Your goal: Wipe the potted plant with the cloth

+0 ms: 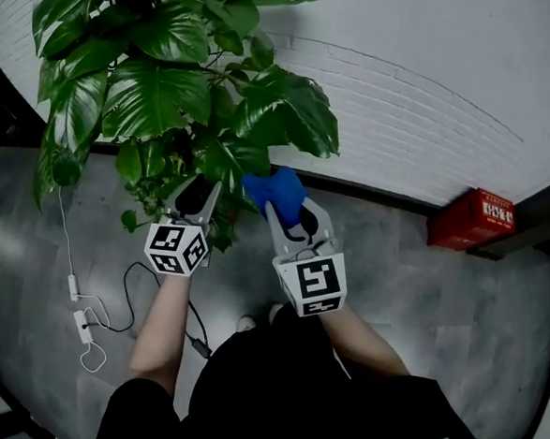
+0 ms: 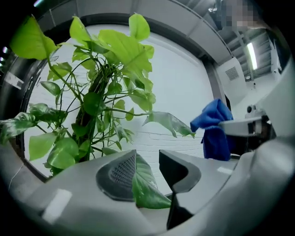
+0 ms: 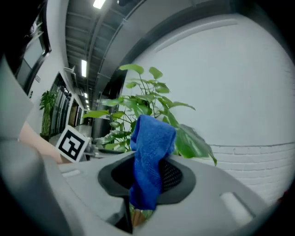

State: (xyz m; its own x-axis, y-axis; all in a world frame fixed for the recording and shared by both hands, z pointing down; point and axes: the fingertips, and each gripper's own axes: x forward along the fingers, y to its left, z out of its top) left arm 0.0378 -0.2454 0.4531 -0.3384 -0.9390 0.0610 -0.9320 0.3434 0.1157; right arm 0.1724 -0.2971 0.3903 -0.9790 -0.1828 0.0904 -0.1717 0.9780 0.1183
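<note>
1. Beside a white brick wall (image 1: 416, 91), a person in dark clothes is standing over a grey floor (image 1: 32, 240) and holding a gripper in each hand up to the potted plant (image 1: 181, 89).
2. The plant's broad green leaves are spreading across the upper left of the head view, with the lowest ones hanging just above both grippers.
3. The right gripper (image 3: 147, 173) is pinching the blue cloth (image 3: 150, 147) between its jaws. The cloth is standing up out of the grip in a folded bunch and also hanging a little below it.
4. Seen from the head view, the cloth is sitting right at the lower leaves, though whether it is touching them cannot be told.
5. The left gripper (image 2: 147, 168) is holding its jaws apart around a single leaf (image 2: 145, 184). The leaf is lying against the ribbed pad at the left of that view, while a gap is showing between it and the other jaw.
6. Both grippers are pointing toward the plant side by side, near each other, each with its marker cube facing the person.
7. A red box (image 1: 470, 219) is sitting at the foot of the wall to the right, well apart from the plant. A white cable (image 1: 82, 323) and a black cable (image 1: 200, 344) are trailing over the floor at the left.
</note>
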